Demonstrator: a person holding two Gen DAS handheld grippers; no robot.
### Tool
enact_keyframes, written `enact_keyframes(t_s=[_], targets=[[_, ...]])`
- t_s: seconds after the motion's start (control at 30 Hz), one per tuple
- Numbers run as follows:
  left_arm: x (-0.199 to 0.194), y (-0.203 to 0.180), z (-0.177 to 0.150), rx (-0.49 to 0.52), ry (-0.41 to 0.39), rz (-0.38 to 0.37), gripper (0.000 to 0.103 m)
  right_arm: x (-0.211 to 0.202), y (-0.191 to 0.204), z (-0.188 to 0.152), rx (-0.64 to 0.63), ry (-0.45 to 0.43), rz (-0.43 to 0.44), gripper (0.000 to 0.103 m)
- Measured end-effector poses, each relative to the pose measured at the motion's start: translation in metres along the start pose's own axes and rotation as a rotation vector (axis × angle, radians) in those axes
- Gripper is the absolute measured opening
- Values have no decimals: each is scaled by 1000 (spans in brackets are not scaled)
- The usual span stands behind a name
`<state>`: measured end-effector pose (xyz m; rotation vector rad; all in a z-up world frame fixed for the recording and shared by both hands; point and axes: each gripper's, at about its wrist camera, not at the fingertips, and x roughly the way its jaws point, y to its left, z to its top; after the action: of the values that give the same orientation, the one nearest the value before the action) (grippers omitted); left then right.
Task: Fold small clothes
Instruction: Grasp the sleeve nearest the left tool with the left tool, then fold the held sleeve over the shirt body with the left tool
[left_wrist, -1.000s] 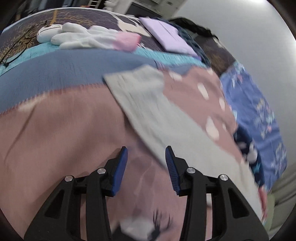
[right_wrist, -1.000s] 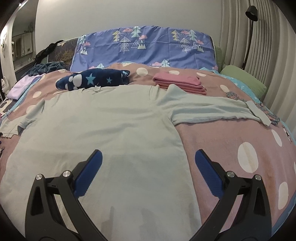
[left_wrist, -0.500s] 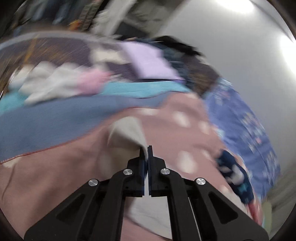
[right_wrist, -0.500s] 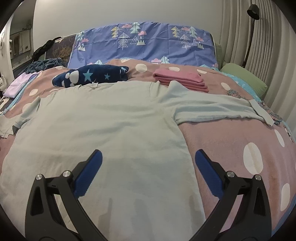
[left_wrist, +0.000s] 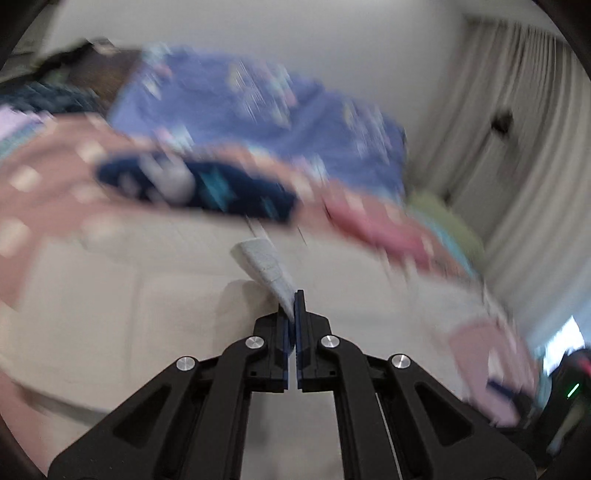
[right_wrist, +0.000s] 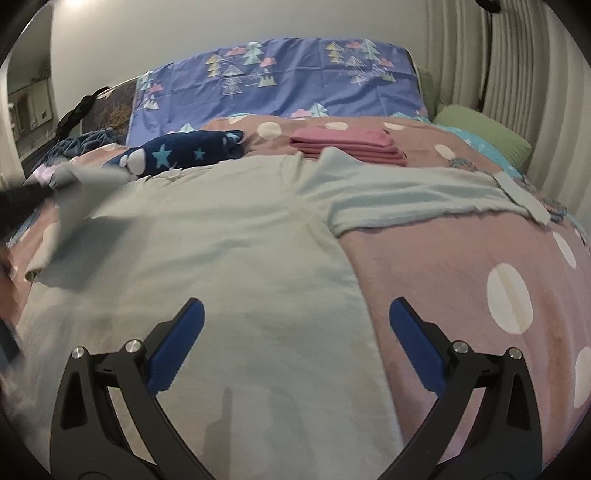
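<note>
A pale green long-sleeved shirt (right_wrist: 229, 251) lies spread flat on the pink dotted bedspread (right_wrist: 461, 266). My left gripper (left_wrist: 294, 295) is shut on the cuff of its left sleeve (left_wrist: 264, 264) and holds it lifted above the shirt body (left_wrist: 129, 314). In the right wrist view the raised sleeve (right_wrist: 85, 188) shows blurred at the left edge. The right sleeve (right_wrist: 417, 195) lies stretched out to the right. My right gripper (right_wrist: 295, 325) is open and empty above the shirt's lower hem.
A navy star-print garment (right_wrist: 181, 151) and a folded pink stack (right_wrist: 351, 146) lie beyond the shirt's collar. A blue tree-print pillow cover (right_wrist: 280, 77) stands at the headboard. A green pillow (right_wrist: 484, 134) and curtains (right_wrist: 517, 66) are on the right.
My left gripper closed on the sleeve cuff, lifted it and swung it right over the shirt body. The right gripper stayed open and barely moved.
</note>
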<state>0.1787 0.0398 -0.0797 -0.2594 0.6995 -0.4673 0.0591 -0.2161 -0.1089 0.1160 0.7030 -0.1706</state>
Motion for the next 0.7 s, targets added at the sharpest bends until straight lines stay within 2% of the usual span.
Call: enact_keyframes(t_s=[0.07, 0.13, 0.23, 0.33, 0.43, 0.47, 0.6, 0.7], targets=[[31, -13, -26, 33, 109, 7, 2, -1, -8, 1, 19, 5, 11, 101], [44, -20, -41, 80, 165, 36, 2, -3, -15, 2, 22, -5, 15, 101], [41, -13, -39, 66, 158, 20, 5, -2, -16, 9, 10, -24, 31, 101], [38, -4, -40, 22, 147, 0, 7, 2, -7, 21, 3, -29, 104, 99], [41, -8, -32, -21, 139, -14, 7, 6, 10, 39, -43, -24, 176, 85], [42, -13, -30, -12, 129, -24, 7, 8, 18, 47, -64, -20, 197, 79], [45, -39, -23, 80, 113, -41, 7, 17, 32, 66, -89, -4, 254, 64], [57, -41, -31, 87, 147, -42, 7, 39, 32, 73, -65, 87, 327, 48]])
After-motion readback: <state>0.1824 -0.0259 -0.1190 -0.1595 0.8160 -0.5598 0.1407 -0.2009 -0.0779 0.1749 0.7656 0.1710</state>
